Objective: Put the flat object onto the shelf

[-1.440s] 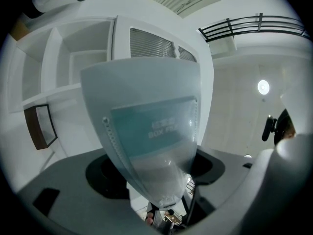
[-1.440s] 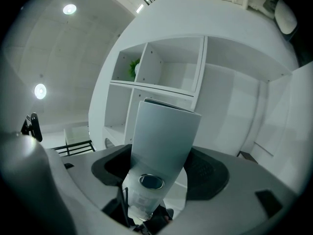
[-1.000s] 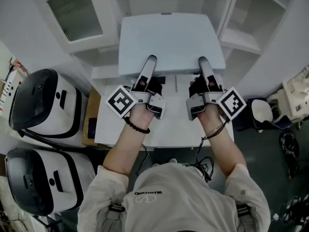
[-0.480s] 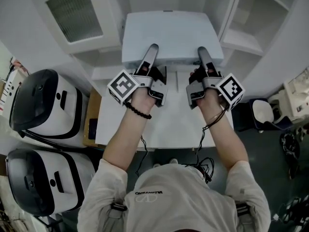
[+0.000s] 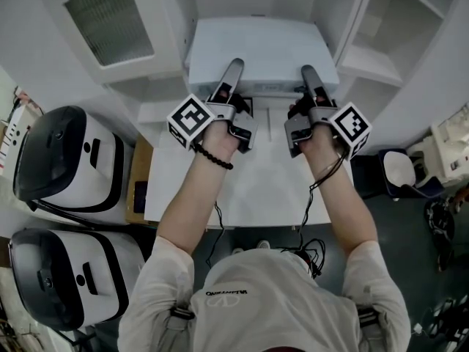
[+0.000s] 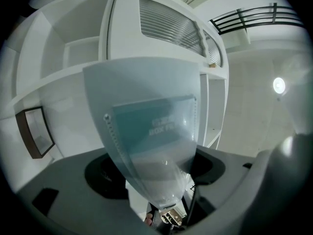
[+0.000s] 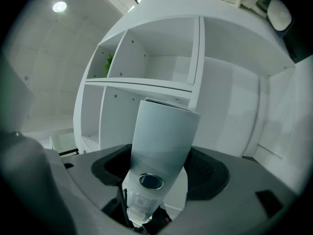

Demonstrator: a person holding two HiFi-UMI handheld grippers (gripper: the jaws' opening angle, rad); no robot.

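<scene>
Flat object (image 5: 260,46) clamped at near edge by left gripper (image 5: 232,73) and right gripper (image 5: 309,76), one per side; shelf (image 7: 142,85) directly ahead.

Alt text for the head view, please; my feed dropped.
Seen from above, the left claw and right claw clamp the near edge of a flat pale box, held out over a white table toward white shelves.

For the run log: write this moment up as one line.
step: carry | flat box: in front of shelf, not placed | left gripper: jaws shut on it | right gripper: jaws shut on it
</scene>
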